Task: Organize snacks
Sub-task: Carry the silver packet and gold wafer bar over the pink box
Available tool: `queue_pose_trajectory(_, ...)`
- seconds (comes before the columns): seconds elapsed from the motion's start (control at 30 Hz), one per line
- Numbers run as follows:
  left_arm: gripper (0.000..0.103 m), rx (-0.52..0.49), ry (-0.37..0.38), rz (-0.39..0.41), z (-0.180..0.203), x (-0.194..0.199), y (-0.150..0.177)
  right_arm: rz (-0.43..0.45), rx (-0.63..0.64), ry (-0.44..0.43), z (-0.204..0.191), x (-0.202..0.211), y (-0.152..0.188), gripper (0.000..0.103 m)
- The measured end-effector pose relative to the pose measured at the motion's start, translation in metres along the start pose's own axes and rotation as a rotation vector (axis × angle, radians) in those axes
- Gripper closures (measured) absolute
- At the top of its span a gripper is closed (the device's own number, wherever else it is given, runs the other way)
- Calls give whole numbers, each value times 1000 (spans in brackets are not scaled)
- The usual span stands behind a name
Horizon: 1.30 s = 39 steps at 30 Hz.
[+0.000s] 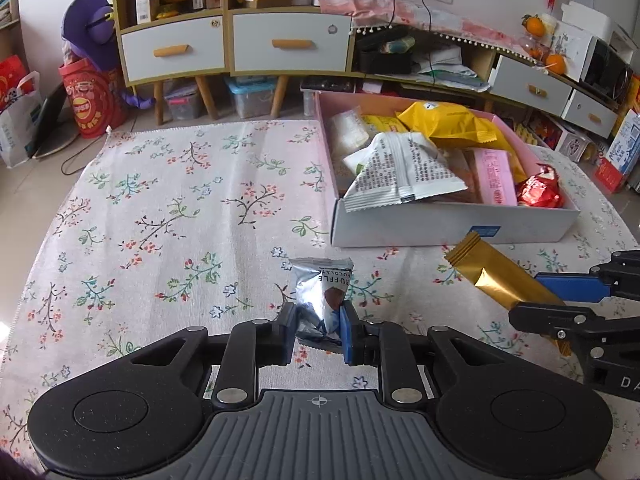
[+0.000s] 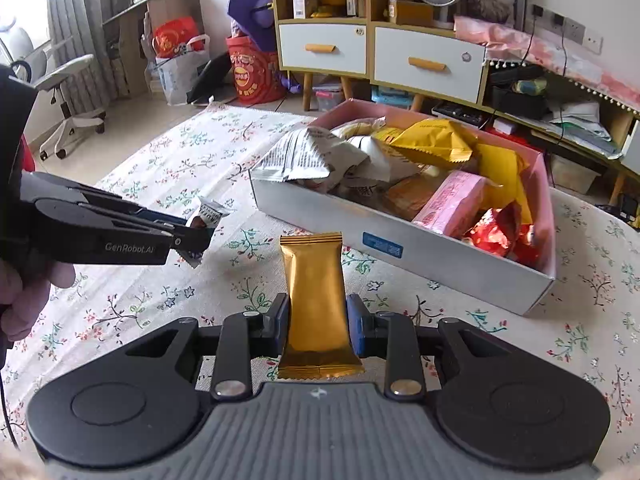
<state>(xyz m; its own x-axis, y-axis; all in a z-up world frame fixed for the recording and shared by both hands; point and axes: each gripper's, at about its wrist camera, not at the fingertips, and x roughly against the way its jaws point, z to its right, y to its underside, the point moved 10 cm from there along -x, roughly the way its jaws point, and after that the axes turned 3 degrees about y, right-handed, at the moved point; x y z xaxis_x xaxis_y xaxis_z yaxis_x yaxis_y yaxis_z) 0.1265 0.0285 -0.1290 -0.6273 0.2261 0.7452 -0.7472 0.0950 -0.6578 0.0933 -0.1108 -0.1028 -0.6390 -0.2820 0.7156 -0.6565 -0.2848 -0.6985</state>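
The worktop (image 1: 160,208) is being covered by a floral cloth, and an open snack box (image 1: 448,226) with a pink inside and white outer walls is being carried on its far right part. The box is being filled with packets: a large white printed bag (image 1: 400,168) propped against the near-left corner, a yellow bag (image 1: 448,122) behind it, a pink packet (image 1: 496,176) toward the right, and a red foil wrapper (image 1: 538,190) at the near-right corner.

In front of the box, a gold bar packet (image 2: 316,304) is being gripped lengthwise by the right claw (image 2: 318,330), its jaws narrowed onto the packet's sides, with the crimped far end pointing toward the box's near wall and stopping short of it. To its left, a smaller silver chocolate truffle packet (image 1: 322,292) is being pinched at its lower part by the left claw (image 1: 318,330), jaws narrowed, and is being held above the cloth, well apart from the box.
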Motion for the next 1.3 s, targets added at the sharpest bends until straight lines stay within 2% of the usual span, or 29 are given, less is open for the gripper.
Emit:
queue_pose_trajectory(0.23,84,-4,45,50,17,19,-13,44,-26,-3,9,17,-8,75)
queue_pose_trajectory(0.47,84,-22,117,119,46,34,-37,111,-124,8,31,29,-26,75)
queue_pose_trajectory(0.73,84,-52,190,160,85,29,-62,162,-231,54,64,32,-37,75)
queue_pose_trajectory(1.03,83,-74,209,139,114,-5,-83,196,-358,111,104,20,-47,75)
queue_pose_trajectory(1.3,83,-123,191,98,128,-34,-90,214,-462,108,125,2,-52,75)
